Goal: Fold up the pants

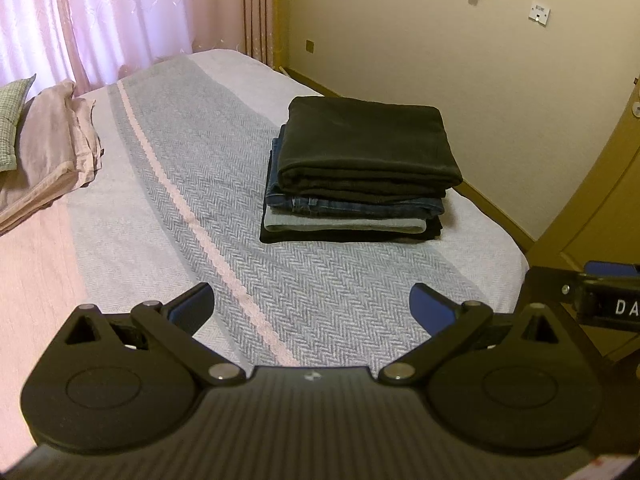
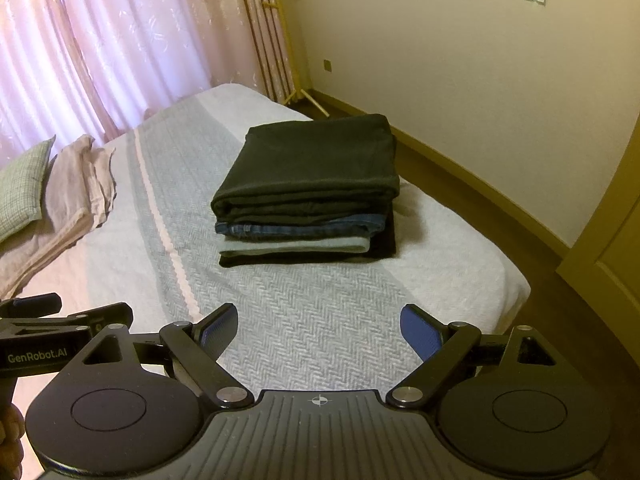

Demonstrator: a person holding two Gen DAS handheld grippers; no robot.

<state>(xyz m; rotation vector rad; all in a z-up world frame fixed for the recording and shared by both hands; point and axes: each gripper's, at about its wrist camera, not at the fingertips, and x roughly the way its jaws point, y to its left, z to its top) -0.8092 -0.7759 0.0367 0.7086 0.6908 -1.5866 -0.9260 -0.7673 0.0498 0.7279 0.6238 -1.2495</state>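
bottom black pants (image 2: pixel 308 258) mostly hidden under stack; pillow (image 1: pixel 10 120) cut off by edge.

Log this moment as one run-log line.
left tool: open, empty | right tool: open, empty | folded pants stack: on bed, untouched

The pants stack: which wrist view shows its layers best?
The left wrist view: the pants stack faces the camera squarely, showing dark, denim, grey and black layers. The right wrist view shows the stack more from above, its layers compressed.
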